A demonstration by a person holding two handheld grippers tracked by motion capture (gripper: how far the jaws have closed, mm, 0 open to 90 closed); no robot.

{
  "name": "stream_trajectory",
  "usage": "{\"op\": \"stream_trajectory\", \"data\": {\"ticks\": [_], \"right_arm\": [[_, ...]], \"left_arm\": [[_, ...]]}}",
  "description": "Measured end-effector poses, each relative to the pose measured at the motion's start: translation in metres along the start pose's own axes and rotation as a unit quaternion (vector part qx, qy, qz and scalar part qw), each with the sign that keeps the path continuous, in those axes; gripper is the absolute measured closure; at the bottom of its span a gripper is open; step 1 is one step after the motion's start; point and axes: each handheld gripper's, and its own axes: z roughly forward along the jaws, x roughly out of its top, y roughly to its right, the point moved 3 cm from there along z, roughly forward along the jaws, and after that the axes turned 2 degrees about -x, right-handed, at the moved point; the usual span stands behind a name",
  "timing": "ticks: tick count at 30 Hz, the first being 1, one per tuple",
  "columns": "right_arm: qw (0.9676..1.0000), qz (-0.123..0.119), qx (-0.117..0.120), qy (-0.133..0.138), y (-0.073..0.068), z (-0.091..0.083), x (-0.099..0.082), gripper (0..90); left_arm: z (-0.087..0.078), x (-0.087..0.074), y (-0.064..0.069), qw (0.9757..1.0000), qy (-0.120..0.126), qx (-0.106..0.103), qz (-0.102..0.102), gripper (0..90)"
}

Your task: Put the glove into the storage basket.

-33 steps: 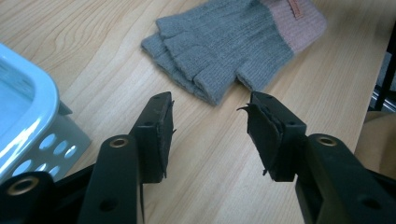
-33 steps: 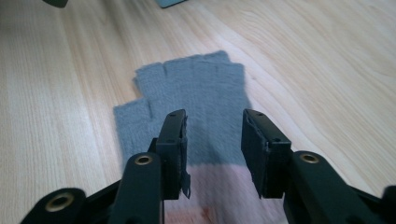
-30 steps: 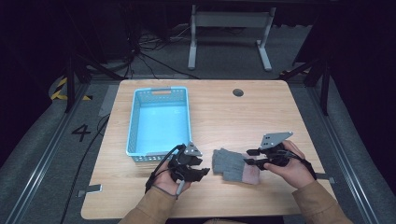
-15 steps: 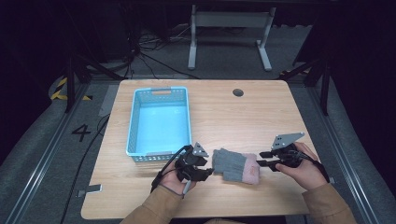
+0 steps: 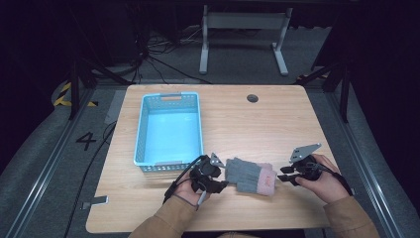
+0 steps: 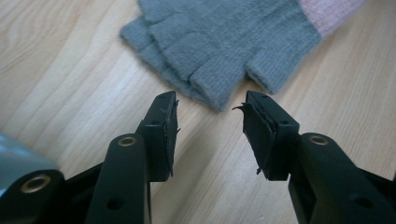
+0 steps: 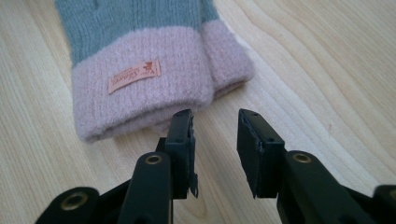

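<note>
You have a grey glove (image 5: 250, 175) with a pink cuff lying flat on the wooden surface (image 5: 257, 124), low in the middle of the high view. Your left gripper (image 5: 218, 181) sits by its finger end, jaws open and holding nothing. Your right gripper (image 5: 286, 173) sits by the cuff, jaws open too. A blue basket (image 5: 141, 134) stands at the upper left.

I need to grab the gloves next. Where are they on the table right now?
In the high view the gloves lie near the table's front edge, between the left claw and right claw, just right of the blue basket.
</note>
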Motion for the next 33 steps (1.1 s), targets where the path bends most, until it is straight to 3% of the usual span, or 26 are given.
{"op": "stream_trajectory", "data": {"ticks": [3, 4, 11, 21, 29, 33], "right_arm": [[1.0000, -0.002, 0.002, -0.002, -0.001, 0.002, 0.000, 65.5], [1.0000, -0.003, 0.001, 0.000, -0.002, 0.004, 0.001, 65.4], [1.0000, -0.007, 0.003, -0.001, -0.003, 0.008, 0.002, 65.3], [1.0000, -0.009, 0.002, -0.002, -0.004, 0.010, 0.003, 66.8], [0.9999, -0.015, 0.002, -0.002, -0.008, 0.011, 0.006, 70.7], [0.9998, -0.017, 0.004, -0.001, -0.008, 0.011, 0.007, 72.7]], "left_arm": [[0.002, 0.000, 0.000, 1.0000, -0.005, -0.003, 0.003, 55.9], [0.004, 0.001, 0.001, 0.9998, -0.010, -0.018, -0.002, 56.1], [0.011, 0.000, 0.000, 0.9994, -0.029, -0.018, -0.007, 58.1], [0.022, 0.004, 0.000, 0.9988, -0.044, -0.022, -0.007, 68.9], [0.024, 0.007, 0.002, 0.9985, -0.053, 0.000, -0.012, 79.2], [0.024, 0.009, 0.005, 0.9986, -0.051, 0.010, -0.003, 86.8]]}}
